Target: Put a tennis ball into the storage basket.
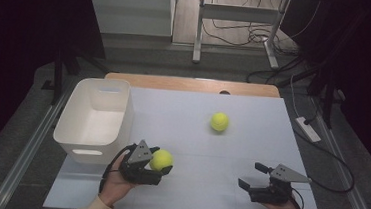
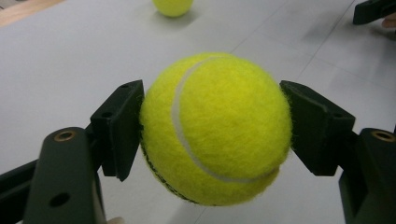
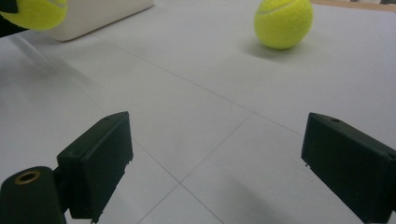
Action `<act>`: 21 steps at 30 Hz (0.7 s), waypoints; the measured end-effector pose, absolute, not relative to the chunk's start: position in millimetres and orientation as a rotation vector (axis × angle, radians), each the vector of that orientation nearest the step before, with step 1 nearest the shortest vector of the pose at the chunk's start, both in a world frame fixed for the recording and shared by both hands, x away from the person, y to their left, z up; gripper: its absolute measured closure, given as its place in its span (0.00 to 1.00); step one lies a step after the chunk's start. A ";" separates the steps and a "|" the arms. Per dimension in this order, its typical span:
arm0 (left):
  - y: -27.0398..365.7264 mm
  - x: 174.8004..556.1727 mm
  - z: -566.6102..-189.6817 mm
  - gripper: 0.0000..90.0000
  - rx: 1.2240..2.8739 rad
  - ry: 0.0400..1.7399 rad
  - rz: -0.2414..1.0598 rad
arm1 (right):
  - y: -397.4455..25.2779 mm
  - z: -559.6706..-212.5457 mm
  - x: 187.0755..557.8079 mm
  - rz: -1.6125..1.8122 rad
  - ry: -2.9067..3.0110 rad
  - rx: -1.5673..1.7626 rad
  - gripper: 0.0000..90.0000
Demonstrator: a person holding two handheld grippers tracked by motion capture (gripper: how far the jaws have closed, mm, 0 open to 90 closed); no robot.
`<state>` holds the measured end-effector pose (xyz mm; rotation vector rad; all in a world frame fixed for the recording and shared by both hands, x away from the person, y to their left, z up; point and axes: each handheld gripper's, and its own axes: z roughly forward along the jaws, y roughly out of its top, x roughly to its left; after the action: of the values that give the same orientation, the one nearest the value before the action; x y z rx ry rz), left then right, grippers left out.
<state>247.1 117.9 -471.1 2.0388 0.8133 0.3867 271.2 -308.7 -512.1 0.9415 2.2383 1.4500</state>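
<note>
The room around the table point(image 1: 251, 140) is dim and its corners go black in the high view, while the tabletop is evenly lit from above. The far ball point(image 1: 219, 122) casts a soft shadow. The held ball point(image 2: 215, 128) is sharp; the background behind it is blurred.

The high view looks forward and down from above the near side of the table point(image 1: 251, 140), far enough to take in the whole white surface and the floor behind it. The left gripper view sits very close behind a held tennis ball point(image 2: 215, 128), low over the table. The right gripper view is also low and faces across the surface. All three views share the second ball point(image 1: 219, 122) point(image 2: 173, 6) point(image 3: 283, 22); the white bin point(image 1: 94, 120) point(image 3: 100, 14) probably appears in two.
</note>
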 end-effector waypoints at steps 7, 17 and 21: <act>122.1 245.2 -464.8 0.30 2.007 0.823 0.400 | -308.9 -511.2 270.7 1.462 2.234 0.944 0.10; 126.0 243.7 -456.8 0.30 1.967 0.824 0.407 | -308.8 -511.4 271.0 1.459 2.235 0.939 0.10; 127.1 243.6 -454.0 0.30 1.952 0.823 0.414 | -308.8 -511.0 270.6 1.466 2.232 0.945 0.10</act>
<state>243.6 127.1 -454.0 1.9519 0.8232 0.4139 270.6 -308.8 -511.0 0.9448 2.2321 1.4663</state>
